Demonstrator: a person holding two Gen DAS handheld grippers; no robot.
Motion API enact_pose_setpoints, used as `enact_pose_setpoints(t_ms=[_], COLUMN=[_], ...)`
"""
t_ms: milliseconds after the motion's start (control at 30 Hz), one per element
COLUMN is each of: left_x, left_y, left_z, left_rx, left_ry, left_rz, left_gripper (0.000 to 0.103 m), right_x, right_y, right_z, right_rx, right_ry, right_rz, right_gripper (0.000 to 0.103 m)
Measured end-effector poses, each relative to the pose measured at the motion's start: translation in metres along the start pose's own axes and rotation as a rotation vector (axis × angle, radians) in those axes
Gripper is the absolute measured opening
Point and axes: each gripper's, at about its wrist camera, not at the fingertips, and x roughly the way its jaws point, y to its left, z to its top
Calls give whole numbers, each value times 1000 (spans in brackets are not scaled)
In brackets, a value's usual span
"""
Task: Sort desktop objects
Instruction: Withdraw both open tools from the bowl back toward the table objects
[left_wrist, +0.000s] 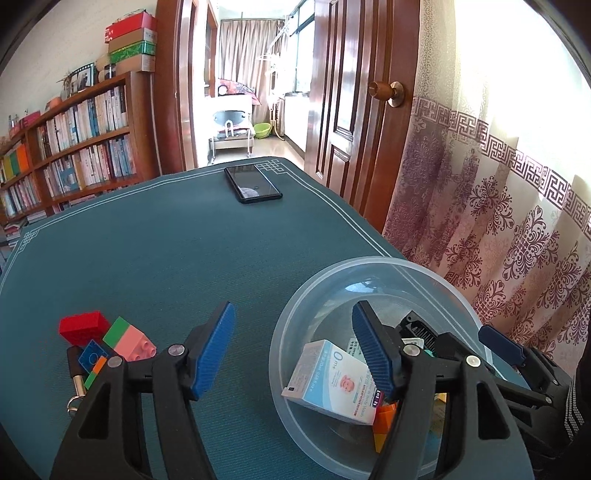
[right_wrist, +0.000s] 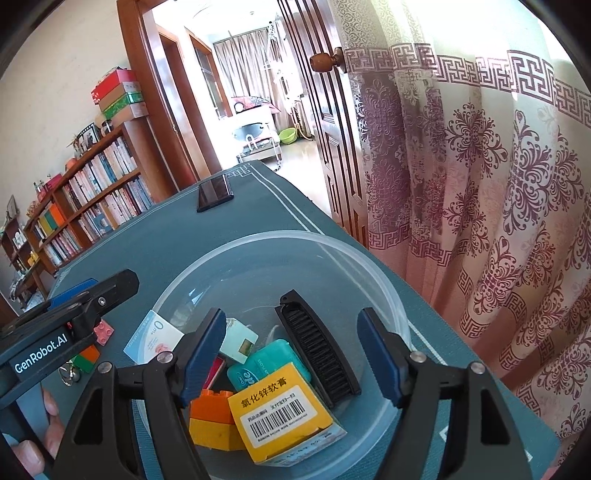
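On a table under a dark teal cloth (left_wrist: 177, 236), we hold our left gripper (left_wrist: 293, 350) over the near-left rim of a round, translucent plastic bowl (left_wrist: 436, 275); its blue-padded jaws stand well apart with nothing pressed between them, the right-hand finger hanging inside the bowl just beside a white and pale-blue cardboard carton (left_wrist: 325, 380) that leans against the bowl's left wall; our right gripper (right_wrist: 291, 354) hovers above the same bowl, jaws likewise wide and gripping nothing. Beneath it we see the sorted items: a yellow box with a barcode label (right_wrist: 280, 410), a teal plastic floss case (right_wrist: 269, 360), a black ribbed comb-like strip (right_wrist: 317, 343) lying tilted, and stacked orange and yellow toy bricks (right_wrist: 210, 417). Outside the bowl, to the left on the cloth, we see a loose cluster: a red toy brick (left_wrist: 83, 326), a green-and-pink toy brick (left_wrist: 129, 338), a small blue tile (left_wrist: 92, 356) and a brass padlock with a key ring (left_wrist: 75, 384). A black smartphone (left_wrist: 253, 182) lies flat near the table's far edge, well apart from everything else.
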Motion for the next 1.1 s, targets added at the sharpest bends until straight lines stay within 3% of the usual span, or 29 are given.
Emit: enact_pose_setpoints(t_ms=[667, 1100], left_x=[-10, -18], left_y=[80, 119], left_z=[-20, -31], left_rx=[-146, -224], left_ry=[23, 27], left_rz=[110, 161], left_gripper=[70, 70], right_x=[15, 42], right_y=[63, 76], right_z=[-11, -3], right_rx=[-155, -234], right_ry=[44, 15], right_rz=[85, -70], right_gripper=[79, 80])
